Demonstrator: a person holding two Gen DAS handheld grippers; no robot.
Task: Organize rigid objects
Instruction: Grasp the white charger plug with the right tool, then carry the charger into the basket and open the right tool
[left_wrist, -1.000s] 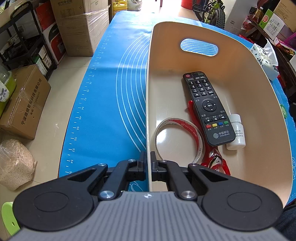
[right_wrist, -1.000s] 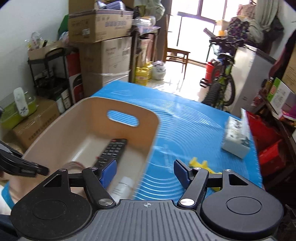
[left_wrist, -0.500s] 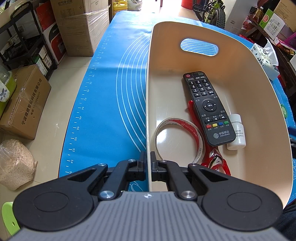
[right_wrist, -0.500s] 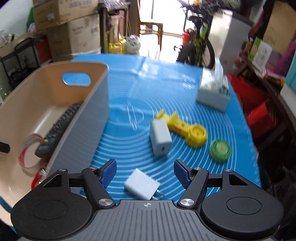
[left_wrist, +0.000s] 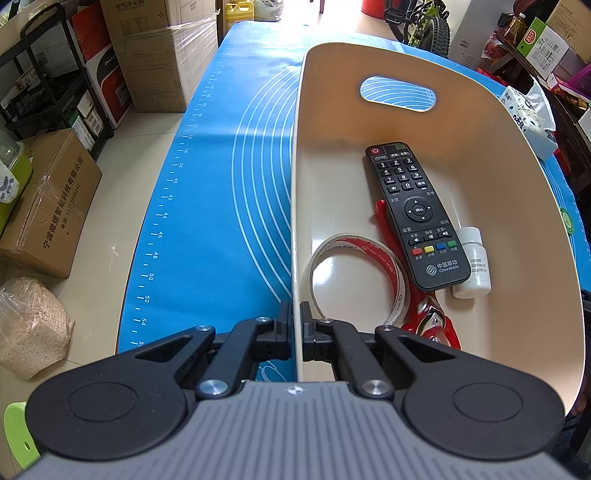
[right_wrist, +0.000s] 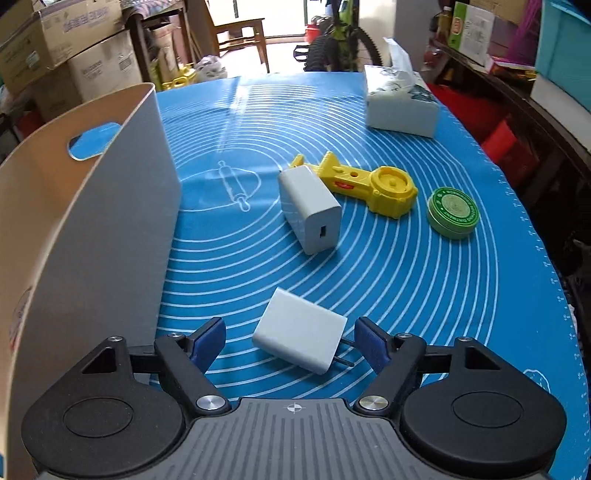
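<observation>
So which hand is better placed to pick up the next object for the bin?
The right one. Its tongs are open around the near white charger on the blue mat. The left tongs are shut on the bin wall, holding it steady.

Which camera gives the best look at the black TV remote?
The left wrist view: the remote lies face up in the beige bin, buttons readable, partly over a red item, beside a white bottle. In the right wrist view, the bin wall hides it completely.
</observation>
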